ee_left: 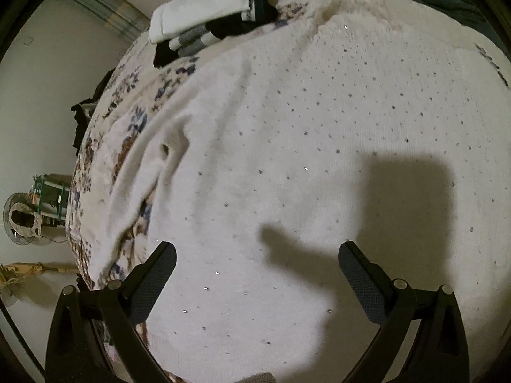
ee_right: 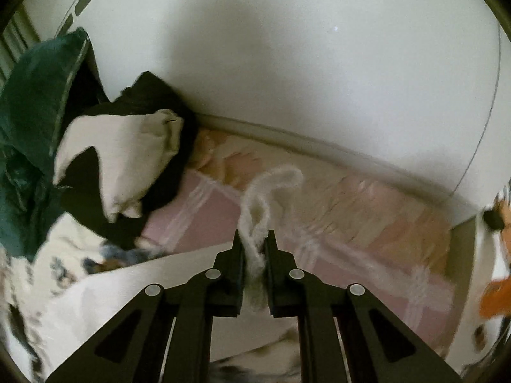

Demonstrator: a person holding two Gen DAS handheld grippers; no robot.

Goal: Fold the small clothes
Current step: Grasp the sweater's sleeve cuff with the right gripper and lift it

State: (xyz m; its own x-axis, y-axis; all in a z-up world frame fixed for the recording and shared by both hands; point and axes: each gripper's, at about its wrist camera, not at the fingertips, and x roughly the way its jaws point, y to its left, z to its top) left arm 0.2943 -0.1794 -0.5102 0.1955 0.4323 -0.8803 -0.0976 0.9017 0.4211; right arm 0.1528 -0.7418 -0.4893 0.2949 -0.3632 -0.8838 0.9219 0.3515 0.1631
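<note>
My left wrist camera sits behind its two fingers (ee_left: 159,274) and looks steeply down, close over the white knitted garment (ee_left: 303,143) that fills the space between and ahead of them. Far beyond the fingertips I see a stack of folded clothes (ee_left: 204,22), and left of the left finger the room floor.

My right wrist camera looks forward and down along its fingers (ee_right: 238,255), toward the wall (ee_right: 287,48) and a pink blanket (ee_right: 351,217) beyond the tips. A fuzzy white strip (ee_right: 255,210) stands close between the fingers.

Both views share the flowered bedcover (ee_left: 134,127), which lies left of the fingers in each.
</note>
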